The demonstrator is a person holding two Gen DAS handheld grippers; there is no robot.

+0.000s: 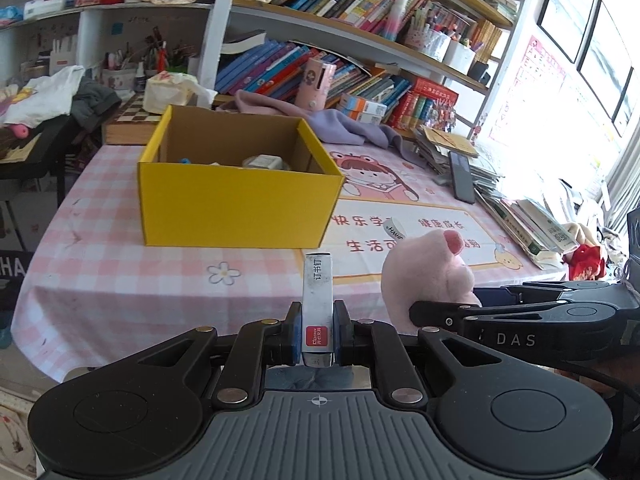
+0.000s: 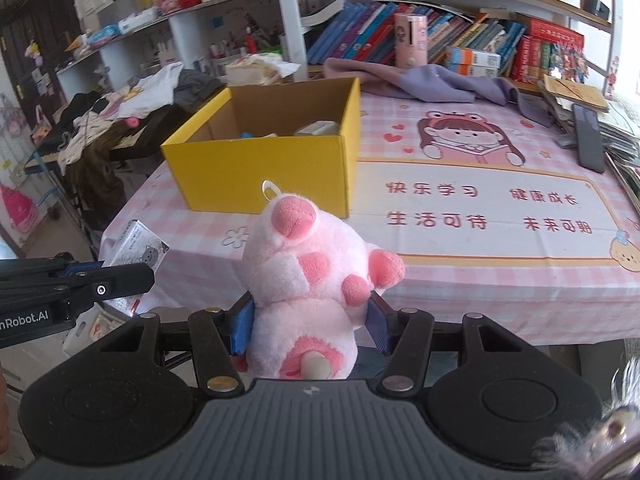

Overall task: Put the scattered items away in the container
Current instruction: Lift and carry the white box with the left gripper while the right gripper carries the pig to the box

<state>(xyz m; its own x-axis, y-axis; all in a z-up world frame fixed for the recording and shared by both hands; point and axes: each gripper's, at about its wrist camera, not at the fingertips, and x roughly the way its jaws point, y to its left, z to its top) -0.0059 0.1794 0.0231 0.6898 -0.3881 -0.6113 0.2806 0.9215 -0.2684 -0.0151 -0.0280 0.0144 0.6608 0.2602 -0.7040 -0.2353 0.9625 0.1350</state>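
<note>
The left gripper (image 1: 317,334) is closed on a small box of staples (image 1: 318,304), a narrow silver-grey carton with a red label, which stands upright between the blue pads (image 1: 296,334) and sticks out forward past the fingertips. The right gripper (image 2: 310,326) is clamped around a pink plush toy (image 2: 312,284), squeezing its lower body between the blue pads (image 2: 241,330) so that the toy's head and pink-tipped limbs rise above the fingers. Both grippers hang in front of the near edge of the table (image 1: 120,272), short of the yellow cardboard box (image 1: 236,200).

That box sits open on the pink checked tablecloth (image 2: 460,280), left of the cartoon girl printed on it. Inside, against the far right corner, a pale roll-like object (image 1: 262,162) and a small blue item (image 1: 184,161) are partly visible; what exactly they are cannot be told.

From the left wrist view, the plush toy appears to the right of the yellow box, with the right gripper's black arm beneath it. From the right wrist view, the staples carton shows at the left, nearer than the box. Right of the box, a dark phone (image 2: 588,136) lies on stacked papers, and a purple cloth (image 2: 432,80) is bunched behind the box.
</note>
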